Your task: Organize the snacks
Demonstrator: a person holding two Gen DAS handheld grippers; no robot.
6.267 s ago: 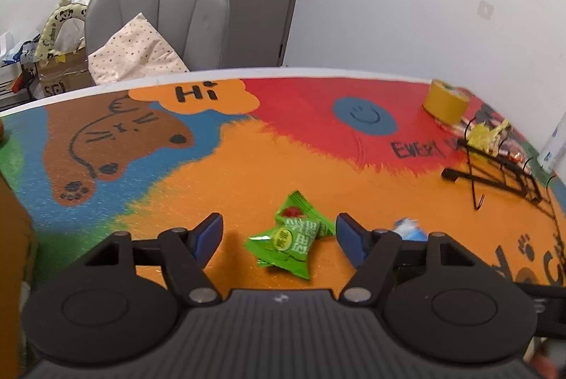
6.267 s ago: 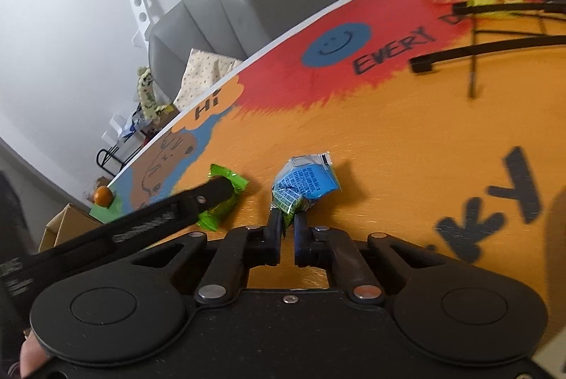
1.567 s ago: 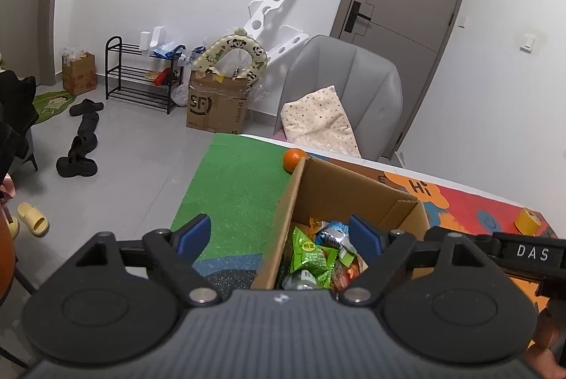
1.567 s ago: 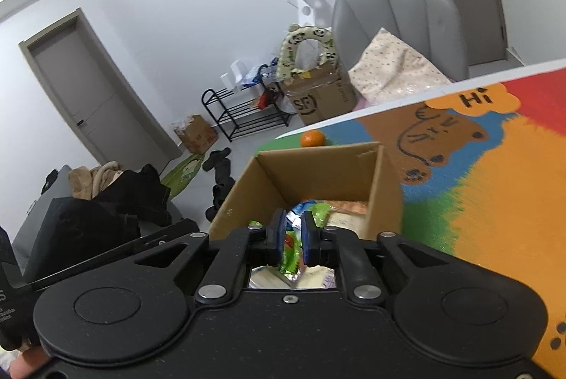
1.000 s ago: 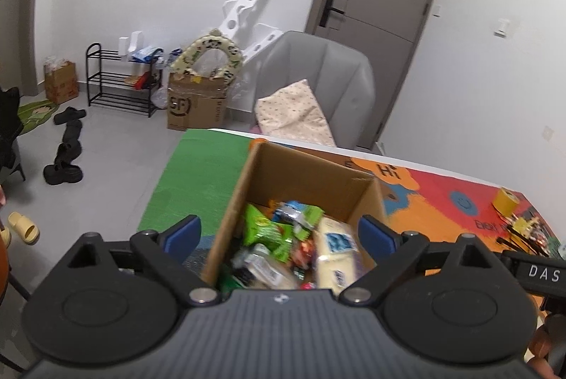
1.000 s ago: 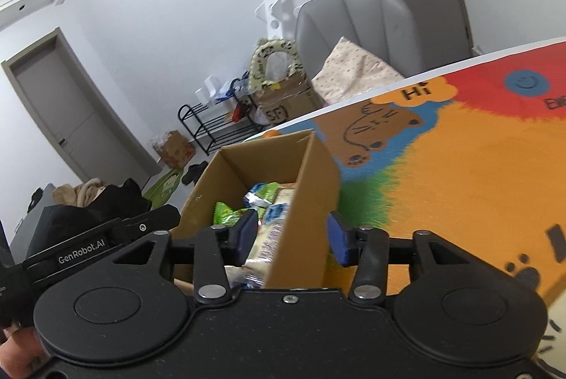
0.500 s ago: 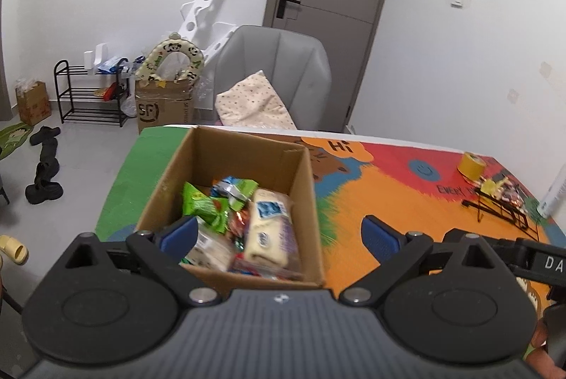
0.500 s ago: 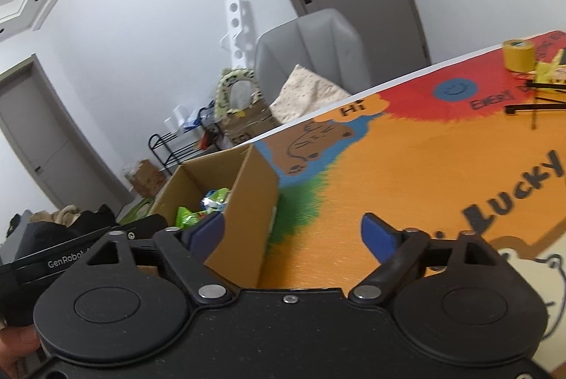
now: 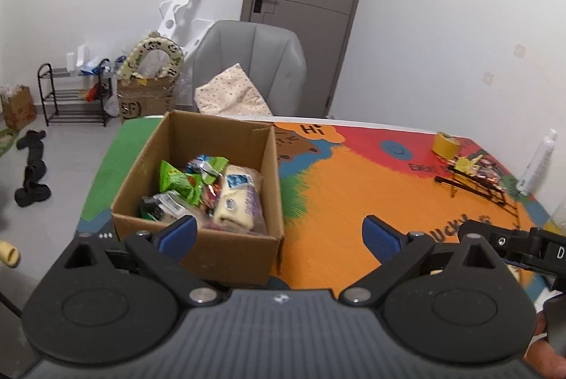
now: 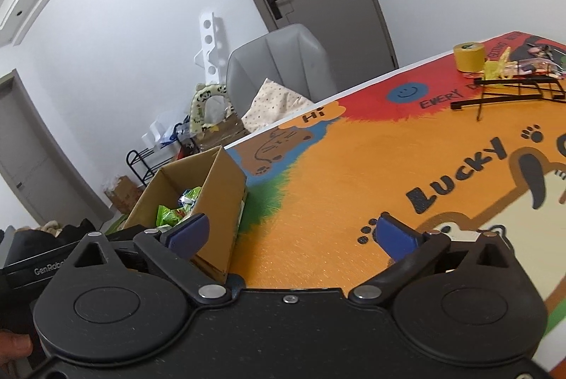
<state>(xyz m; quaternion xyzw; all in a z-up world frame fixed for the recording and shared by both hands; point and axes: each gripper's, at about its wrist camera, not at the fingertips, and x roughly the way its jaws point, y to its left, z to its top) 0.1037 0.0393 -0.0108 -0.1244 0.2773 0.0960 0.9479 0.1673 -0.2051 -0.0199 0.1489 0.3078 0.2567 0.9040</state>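
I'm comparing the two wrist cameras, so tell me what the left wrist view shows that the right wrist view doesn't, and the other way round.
Only the left wrist view looks down into the cardboard box, showing the pale wrapped pack beside the green packets, plus a white bottle at the table's far right edge. Only the right wrist view shows the LUCKY lettering in full and the paw prints. Both share the box, the yellow tape roll, the black wire rack, the grey chair, and open, empty jaws on the left gripper and right gripper.

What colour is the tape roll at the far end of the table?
Yellow; the tape roll shows best in the right wrist view.
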